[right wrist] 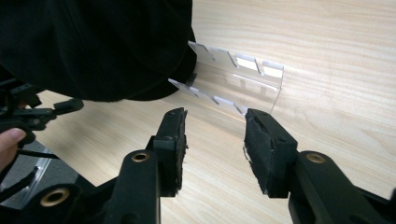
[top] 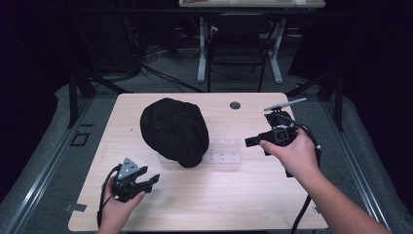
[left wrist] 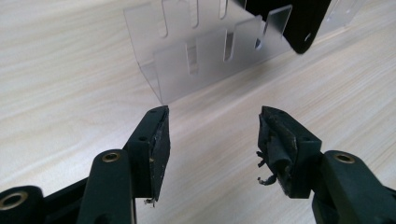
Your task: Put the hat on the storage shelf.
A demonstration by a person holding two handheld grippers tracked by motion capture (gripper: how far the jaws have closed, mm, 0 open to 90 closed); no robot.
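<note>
A black cap (top: 174, 129) lies on the wooden table (top: 214, 200), its near end resting on one end of a clear acrylic slotted rack (top: 225, 155). My left gripper (top: 150, 178) hovers at the table's front left, open and empty, aimed toward the rack (left wrist: 205, 56). My right gripper (top: 254, 141) is held at the right of the rack, open with nothing between its jaws. In the right gripper view the rack (right wrist: 236, 77) lies just beyond the open jaws and the cap (right wrist: 98, 46) covers its far end. The cap's edge (left wrist: 289, 23) shows behind the rack in the left gripper view.
A round grommet hole (top: 235, 105) sits at the table's back edge. A pen-like grey stick (top: 285, 104) projects from the top of the right gripper. Beyond the table stand a dark chair (top: 238, 46) and white desk legs (top: 201, 53).
</note>
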